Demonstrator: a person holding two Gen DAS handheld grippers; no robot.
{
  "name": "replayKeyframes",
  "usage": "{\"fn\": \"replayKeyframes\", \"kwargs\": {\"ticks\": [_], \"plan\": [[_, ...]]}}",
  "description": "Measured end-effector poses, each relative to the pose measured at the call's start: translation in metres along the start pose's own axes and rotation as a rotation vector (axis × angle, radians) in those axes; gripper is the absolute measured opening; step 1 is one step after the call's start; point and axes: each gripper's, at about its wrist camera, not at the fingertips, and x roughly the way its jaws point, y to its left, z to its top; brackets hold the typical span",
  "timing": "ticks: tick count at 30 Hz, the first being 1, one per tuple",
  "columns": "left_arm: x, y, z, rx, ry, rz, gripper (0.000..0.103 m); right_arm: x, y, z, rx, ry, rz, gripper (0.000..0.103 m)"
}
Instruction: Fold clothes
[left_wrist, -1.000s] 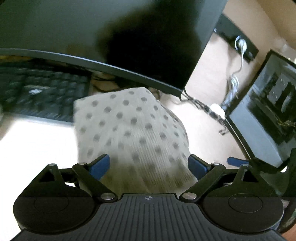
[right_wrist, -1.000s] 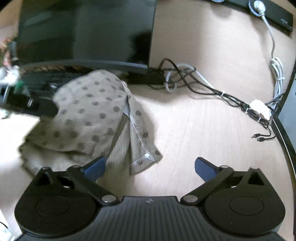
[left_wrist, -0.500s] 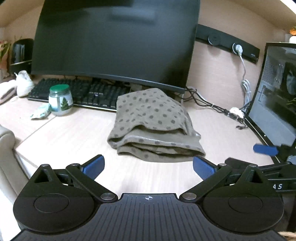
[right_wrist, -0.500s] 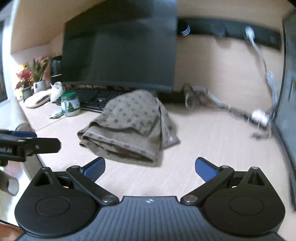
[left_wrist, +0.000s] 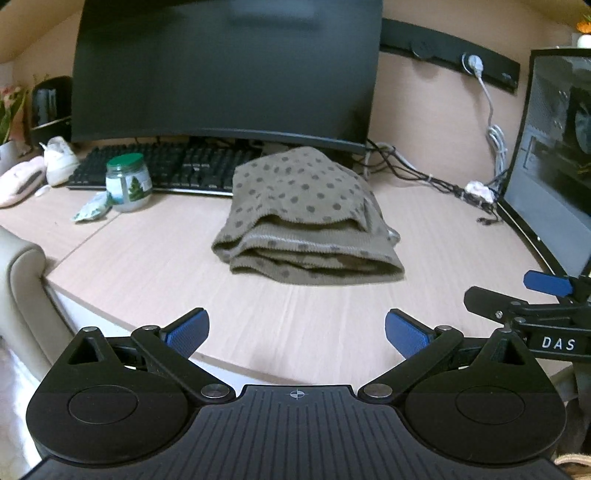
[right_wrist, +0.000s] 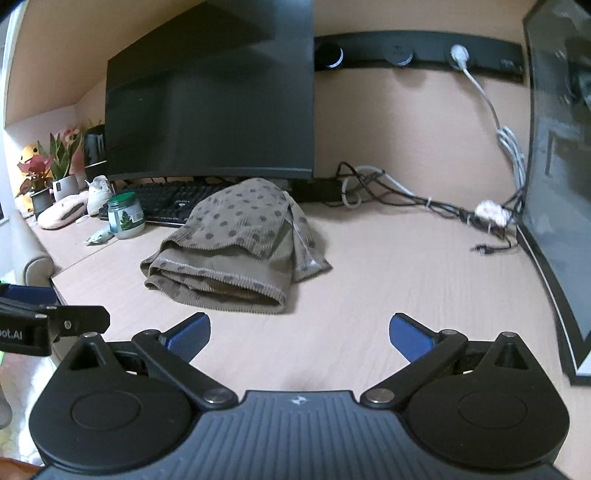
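Observation:
A khaki polka-dot garment (left_wrist: 306, 218) lies folded in a thick bundle on the light wooden desk (left_wrist: 147, 258), in front of the monitor; it also shows in the right wrist view (right_wrist: 236, 247). My left gripper (left_wrist: 295, 330) is open and empty, held back near the desk's front edge, well short of the garment. My right gripper (right_wrist: 299, 332) is open and empty, also back from the garment. The right gripper shows at the right edge of the left wrist view (left_wrist: 546, 295); the left gripper shows at the left edge of the right wrist view (right_wrist: 51, 321).
A black monitor (left_wrist: 225, 70) and keyboard (left_wrist: 166, 166) stand behind the garment. A green-lidded jar (left_wrist: 128, 182) and a wrapper (left_wrist: 92, 208) sit at the left. Cables (left_wrist: 436, 181) run to a second screen (left_wrist: 554, 140) on the right. A chair arm (left_wrist: 22, 266) is at the left.
Both grippers have pulled back from the garment toward the desk's front edge. The garment now lies free on the desk as a folded bundle.

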Motion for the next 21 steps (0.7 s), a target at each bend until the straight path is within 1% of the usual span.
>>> {"fn": "replayKeyframes", "kwargs": {"ticks": [14, 21], "plan": [[-0.0021, -0.0033, -0.0049, -0.003, 0.010, -0.020, 0.103, -0.0100, 0.0000, -0.0081, -0.001, 0.002, 0.000, 0.103], [-0.0054, 0.0030, -0.0061, -0.018, -0.005, 0.000, 0.103, -0.0050, 0.0039, -0.0073, 0.000, 0.013, 0.017, 0.103]]}}
